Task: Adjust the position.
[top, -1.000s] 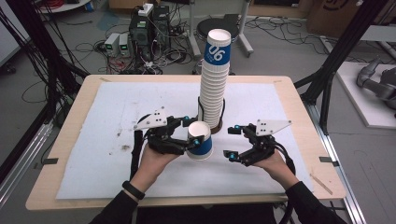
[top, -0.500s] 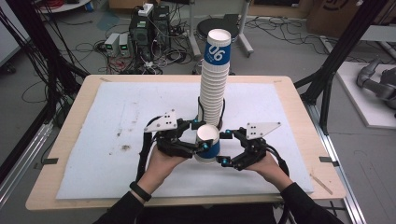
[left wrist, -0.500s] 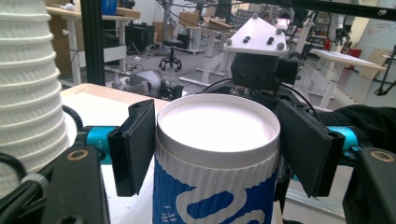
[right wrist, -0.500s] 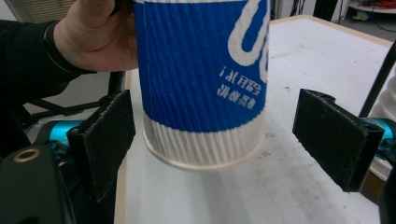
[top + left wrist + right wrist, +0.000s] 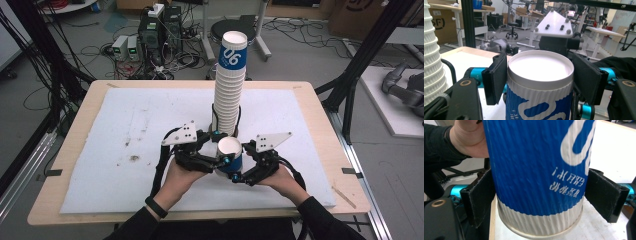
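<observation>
High view: blue-and-white ribbed cup point(image 5: 229, 157) upside-down.

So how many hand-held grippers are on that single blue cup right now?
2. The left hand-held gripper is clamped on the blue cup from its left; the right hand-held gripper brackets it from the right, pads apparently not yet touching.

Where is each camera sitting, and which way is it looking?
High view: above the person's side of the table, looking forward and down; both forearms, left gripper, right gripper.
Left gripper view: on the left gripper, looking along its jaws at the upside-down blue cup; a dark sleeve.
Right gripper view: on the right gripper, facing the cup's side; the other hand.
All three share the cup; the first two share the tall cup stack.
</observation>
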Demonstrator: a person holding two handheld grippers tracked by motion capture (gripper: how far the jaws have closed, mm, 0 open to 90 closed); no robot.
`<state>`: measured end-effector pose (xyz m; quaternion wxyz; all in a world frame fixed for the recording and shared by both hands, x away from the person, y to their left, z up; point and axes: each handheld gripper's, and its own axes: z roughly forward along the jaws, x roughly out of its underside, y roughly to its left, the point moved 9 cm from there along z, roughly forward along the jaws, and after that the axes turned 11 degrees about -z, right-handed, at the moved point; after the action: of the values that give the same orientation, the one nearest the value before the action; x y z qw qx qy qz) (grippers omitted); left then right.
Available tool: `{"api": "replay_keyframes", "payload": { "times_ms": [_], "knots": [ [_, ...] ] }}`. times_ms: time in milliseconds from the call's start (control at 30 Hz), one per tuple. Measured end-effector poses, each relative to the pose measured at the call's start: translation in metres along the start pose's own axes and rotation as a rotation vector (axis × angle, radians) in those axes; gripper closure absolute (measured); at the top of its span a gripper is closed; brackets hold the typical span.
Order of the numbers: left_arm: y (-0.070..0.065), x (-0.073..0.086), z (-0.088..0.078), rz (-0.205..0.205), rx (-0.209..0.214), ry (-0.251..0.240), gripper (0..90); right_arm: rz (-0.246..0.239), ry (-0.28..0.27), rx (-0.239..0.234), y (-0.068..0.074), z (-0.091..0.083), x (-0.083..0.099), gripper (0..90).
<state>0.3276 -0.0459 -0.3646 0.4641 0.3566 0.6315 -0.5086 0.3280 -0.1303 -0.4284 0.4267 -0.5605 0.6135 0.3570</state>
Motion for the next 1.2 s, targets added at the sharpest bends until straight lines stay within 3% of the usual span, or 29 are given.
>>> {"api": "replay_keyframes", "payload": {
  "times_ms": [200, 367, 567, 767, 867, 1033, 1200],
  "knots": [
    [0.001, 0.002, -0.001, 0.000, -0.001, 0.002, 30.6, -0.023, 0.014, -0.002, 0.000, 0.000, 0.001, 19.9],
    [0.001, 0.004, -0.002, -0.002, 0.004, 0.052, 29.8, -0.036, 0.032, -0.007, 0.001, 0.000, 0.003, 22.9],
    [-0.001, 0.009, -0.006, 0.000, 0.001, 0.220, 25.6, -0.061, 0.072, -0.018, 0.002, -0.001, 0.006, 23.5],
    [-0.003, 0.016, -0.008, 0.071, -0.048, 0.396, 25.3, -0.084, 0.180, -0.046, 0.008, 0.004, 0.015, 23.5],
    [-0.004, 0.021, -0.006, 0.103, -0.062, 0.446, 26.4, -0.101, 0.208, -0.060, 0.011, 0.007, 0.016, 23.5],
    [-0.003, 0.022, -0.006, 0.103, -0.051, 0.447, 29.3, -0.113, 0.224, -0.053, 0.012, 0.007, 0.016, 20.4],
    [0.000, 0.009, -0.014, 0.072, -0.010, 0.315, 29.6, -0.039, 0.116, -0.034, 0.006, 0.000, 0.006, 17.7]
  ]
}}
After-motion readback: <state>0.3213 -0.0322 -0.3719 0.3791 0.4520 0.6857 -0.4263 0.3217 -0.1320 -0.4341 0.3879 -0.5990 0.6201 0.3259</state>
